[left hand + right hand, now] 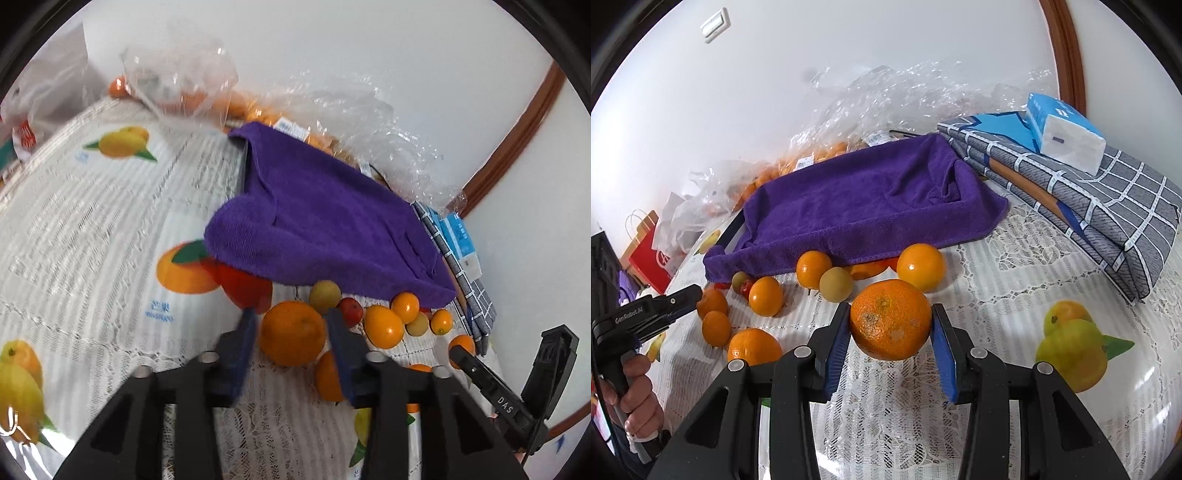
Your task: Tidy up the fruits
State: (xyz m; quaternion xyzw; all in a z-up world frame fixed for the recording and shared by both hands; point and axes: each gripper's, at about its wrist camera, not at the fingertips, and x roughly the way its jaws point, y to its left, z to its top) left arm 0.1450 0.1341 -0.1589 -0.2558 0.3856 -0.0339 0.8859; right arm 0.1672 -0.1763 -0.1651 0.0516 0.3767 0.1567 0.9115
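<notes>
A tray draped with a purple towel (325, 221) (864, 199) stands at the back of the table. Oranges, small yellow-green fruits and red fruits lie in front of it. In the left wrist view my left gripper (291, 328) has its blue pads on both sides of a large orange (293, 332) on the tablecloth, touching it. In the right wrist view my right gripper (890, 328) is shut on another large orange (890, 319), held just above the cloth. The right gripper also shows at the right of the left wrist view (476, 365), and the left gripper at the left of the right wrist view (679, 299).
Clear plastic bags of oranges (820, 147) lie behind the tray by the wall. Folded grey checked cloth (1100, 206) with a tissue pack (1063, 129) sits at the right. A red paper bag (650, 254) stands at the left. A lace cloth with printed fruit covers the table (1015, 258).
</notes>
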